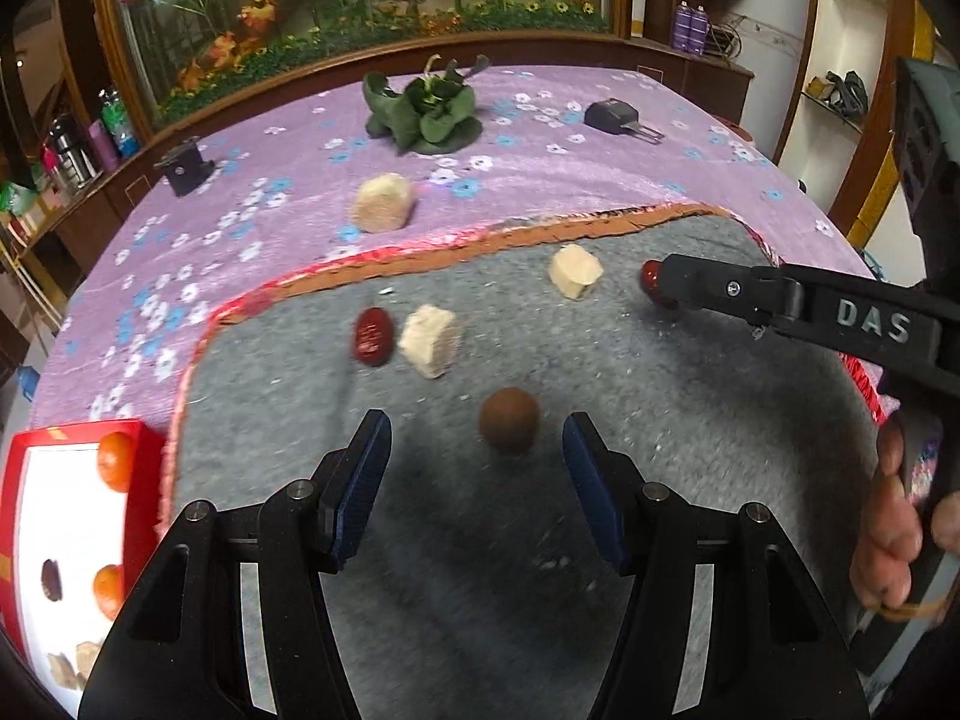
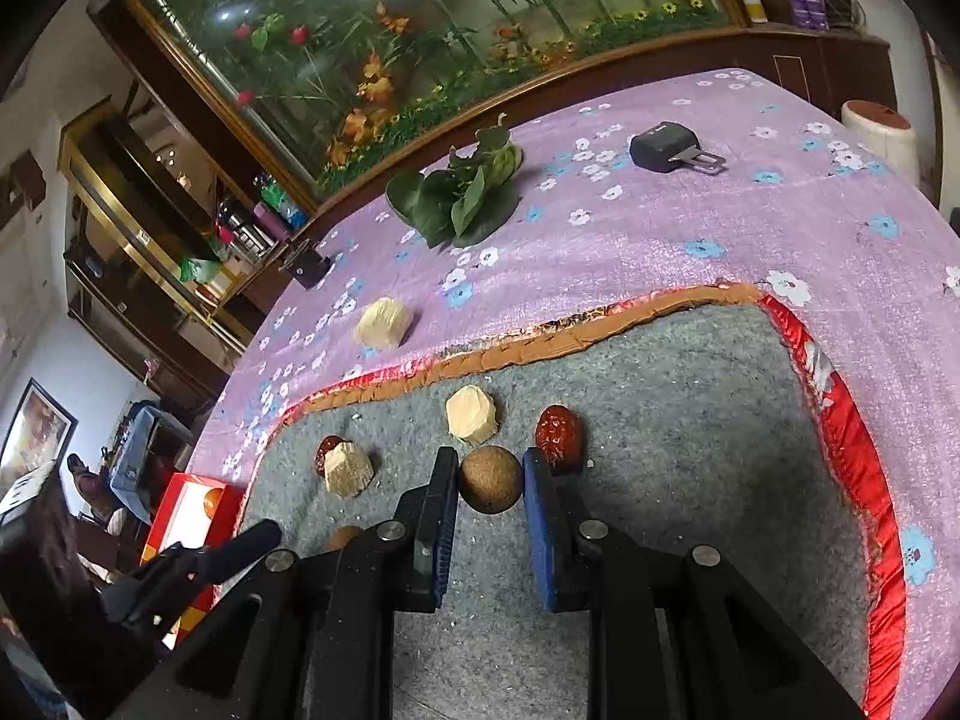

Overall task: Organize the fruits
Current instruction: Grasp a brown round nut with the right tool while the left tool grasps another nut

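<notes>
On the grey mat (image 1: 690,420) lie a brown round fruit (image 1: 509,427), two red dates (image 1: 373,336) (image 1: 651,279) and pale cake-like chunks (image 1: 429,339) (image 1: 574,270). My left gripper (image 1: 477,474) is open, low over the mat, with the brown fruit just ahead between its fingertips. My right gripper (image 2: 489,501) holds a second brown round fruit (image 2: 490,478) between its blue pads, resting on the mat (image 2: 690,450) beside a red date (image 2: 559,437). In the left wrist view the right gripper (image 1: 666,288) reaches in from the right.
A red tray with a white floor (image 1: 54,516) at the left holds oranges (image 1: 115,461), a dark fruit and pale chunks. On the purple flowered cloth lie another pale chunk (image 1: 383,202), a leafy green (image 1: 427,111), a black buckle (image 1: 618,117) and a black block (image 1: 185,168).
</notes>
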A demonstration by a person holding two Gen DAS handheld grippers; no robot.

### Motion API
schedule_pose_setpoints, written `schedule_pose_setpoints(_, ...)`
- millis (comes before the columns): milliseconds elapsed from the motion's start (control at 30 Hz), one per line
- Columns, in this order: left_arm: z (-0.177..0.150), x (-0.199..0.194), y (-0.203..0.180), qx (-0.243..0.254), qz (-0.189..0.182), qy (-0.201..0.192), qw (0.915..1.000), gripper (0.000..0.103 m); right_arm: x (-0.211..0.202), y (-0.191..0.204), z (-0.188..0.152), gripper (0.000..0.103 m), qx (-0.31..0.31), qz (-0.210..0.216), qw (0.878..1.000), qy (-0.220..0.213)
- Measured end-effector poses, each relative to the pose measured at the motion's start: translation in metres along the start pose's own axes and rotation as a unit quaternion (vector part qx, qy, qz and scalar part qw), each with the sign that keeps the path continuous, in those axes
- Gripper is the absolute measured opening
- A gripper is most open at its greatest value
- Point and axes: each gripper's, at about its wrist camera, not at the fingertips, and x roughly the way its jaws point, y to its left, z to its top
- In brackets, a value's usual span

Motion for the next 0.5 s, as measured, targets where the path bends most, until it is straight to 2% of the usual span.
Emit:
schedule_pose_setpoints(100,0.002,0.009,-0.005,0.003,-0.007,0.004,1.0,0.054,0.001,0.005,0.0,0.021,-0.007,0.004,1.0,0.001)
schedule_pose_setpoints(167,0.003,0.017,-0.004,0.001,-0.009,0.014,0.9999,0.037,0.002,0.007,0.0,0.021,-0.01,0.006,1.0,0.0)
schedule_pose_setpoints(267,0.0,0.023,-0.001,-0.006,-0.017,0.014,0.9997,0.022,0.002,0.008,-0.001,0.021,-0.015,0.005,1.0,-0.003)
schedule_pose_setpoints(500,-0.005,0.002,0.013,-0.025,-0.013,-0.016,0.9995,0.022,0.006,0.013,-0.003,0.021,-0.037,0.008,0.999,-0.005)
